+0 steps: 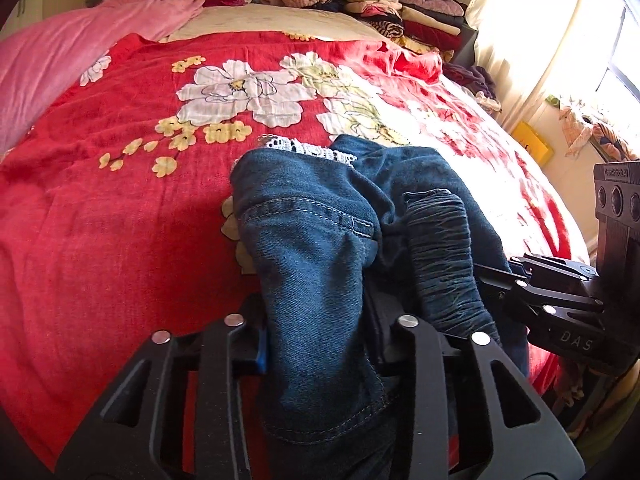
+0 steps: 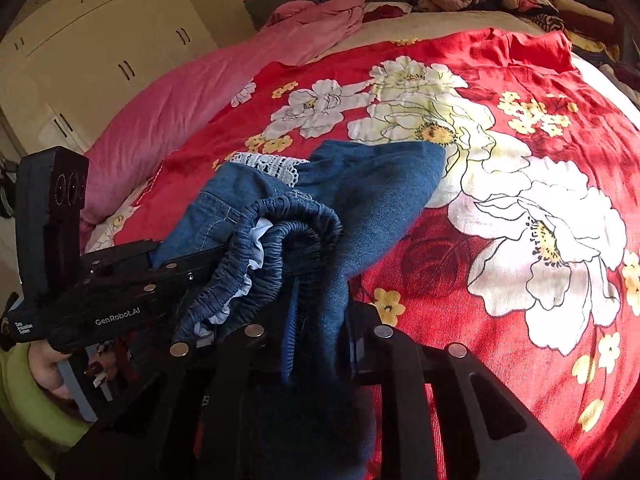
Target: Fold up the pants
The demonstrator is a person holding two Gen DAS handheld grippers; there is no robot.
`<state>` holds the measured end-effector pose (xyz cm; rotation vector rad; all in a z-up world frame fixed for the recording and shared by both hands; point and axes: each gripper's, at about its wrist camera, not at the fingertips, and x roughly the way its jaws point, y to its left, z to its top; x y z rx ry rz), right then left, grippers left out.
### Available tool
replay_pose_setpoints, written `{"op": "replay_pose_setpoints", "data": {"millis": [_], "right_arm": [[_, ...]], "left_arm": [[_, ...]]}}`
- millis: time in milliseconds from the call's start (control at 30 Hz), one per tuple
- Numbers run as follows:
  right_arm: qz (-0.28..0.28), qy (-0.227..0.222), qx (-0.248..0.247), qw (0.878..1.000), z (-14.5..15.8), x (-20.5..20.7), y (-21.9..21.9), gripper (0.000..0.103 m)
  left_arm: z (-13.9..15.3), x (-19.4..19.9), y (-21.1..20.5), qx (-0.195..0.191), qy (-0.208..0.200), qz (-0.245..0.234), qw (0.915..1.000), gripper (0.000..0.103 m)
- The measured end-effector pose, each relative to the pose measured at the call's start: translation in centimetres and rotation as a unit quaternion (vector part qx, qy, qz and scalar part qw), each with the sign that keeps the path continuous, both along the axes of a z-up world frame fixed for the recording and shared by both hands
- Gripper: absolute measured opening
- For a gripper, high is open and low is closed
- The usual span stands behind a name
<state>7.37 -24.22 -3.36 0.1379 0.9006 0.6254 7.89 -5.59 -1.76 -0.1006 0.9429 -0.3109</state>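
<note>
One left gripper (image 1: 320, 344), clamped on denim. One pair of blue pants (image 1: 320, 240), bunched, lace-trimmed, lying on the bed between and just ahead of both grippers. One right gripper (image 2: 320, 344), clamped on the gathered waistband (image 2: 280, 220). One red floral bedspread (image 1: 120, 220); one pink blanket (image 1: 60, 60) far left; one stack of folded clothes (image 1: 400, 8) at back; one cream wardrobe (image 2: 100, 40).
</note>
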Motion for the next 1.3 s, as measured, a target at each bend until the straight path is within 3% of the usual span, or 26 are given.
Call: {"op": "replay_pose_setpoints", "data": {"millis": [267,667,1133,1200,1300], "right_arm": [[0.005,-0.031,-0.011,0.999,2.1,-0.3,0.4,0.015],[-0.016,-0.063,-0.011,0.998,5.1,3.4,-0.3,0.015],[-0.041,-0.056,-0.055,0.996,3.0,5.8,-0.4,0.015],[-0.056,-0.052,-0.07,0.995,2.4,5.9,-0.6,0.017],[-0.07,-0.04,-0.083,0.993,1.5,5.9,-1.0,0.035]], "left_arm": [[2.0,-0.1,-0.1,-0.011,-0.015,-0.003,0.9998,0.019],[4.3,2.8,-0.6,-0.001,-0.043,0.009,0.999,0.019],[2.1,5.2,-1.4,0.021,-0.028,0.019,0.9992,0.023],[1.8,5.2,-1.3,0.026,-0.026,0.023,0.9991,0.029],[1.2,5.3,-1.1,0.037,-0.022,0.028,0.9987,0.04]]}}
